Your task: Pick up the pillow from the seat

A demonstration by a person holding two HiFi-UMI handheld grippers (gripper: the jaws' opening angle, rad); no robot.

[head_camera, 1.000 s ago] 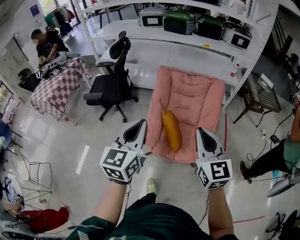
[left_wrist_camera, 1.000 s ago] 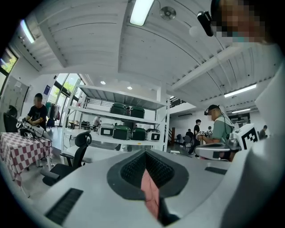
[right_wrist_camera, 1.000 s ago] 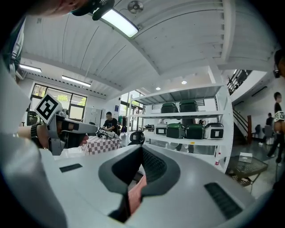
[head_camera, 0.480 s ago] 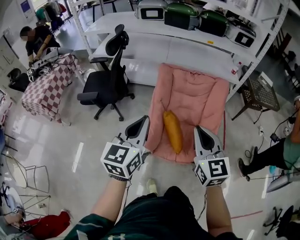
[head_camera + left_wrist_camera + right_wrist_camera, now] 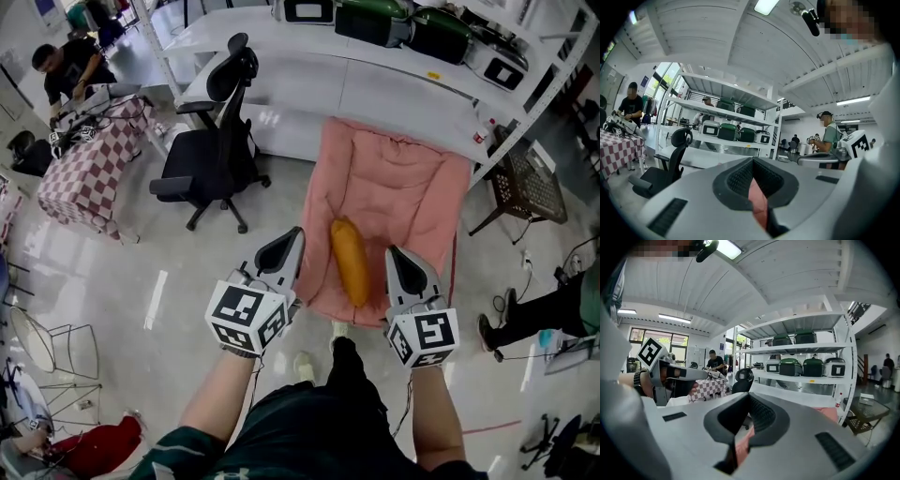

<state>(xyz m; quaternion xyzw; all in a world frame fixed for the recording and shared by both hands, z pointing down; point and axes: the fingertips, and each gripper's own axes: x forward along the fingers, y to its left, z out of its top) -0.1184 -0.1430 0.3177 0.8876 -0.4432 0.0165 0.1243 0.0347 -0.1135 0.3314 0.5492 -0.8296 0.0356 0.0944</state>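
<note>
An orange bolster pillow (image 5: 350,261) lies lengthwise on the pink cushioned seat (image 5: 403,187), near its front edge. Both grippers hover in front of the seat at about waist height and touch nothing. My left gripper (image 5: 291,240) is shut, its tip just left of the pillow's near end. My right gripper (image 5: 397,257) is shut too, close to the pillow's right side. In the left gripper view the jaws (image 5: 753,180) meet, with a strip of pink seat (image 5: 759,204) showing through the notch. The right gripper (image 5: 746,414) looks the same, empty.
A black office chair (image 5: 217,141) stands left of the seat. White shelving (image 5: 309,66) with green and grey cases runs behind it. A brown side table (image 5: 530,187) is at the right, a checkered table (image 5: 89,164) with a person (image 5: 64,67) at far left. My shoe (image 5: 341,330) is by the seat's front.
The seat and pillow have come nearer as I stepped forward, one foot now by the seat's front edge. Both grippers stay shut and hold their spacing on either side of the pillow.
</note>
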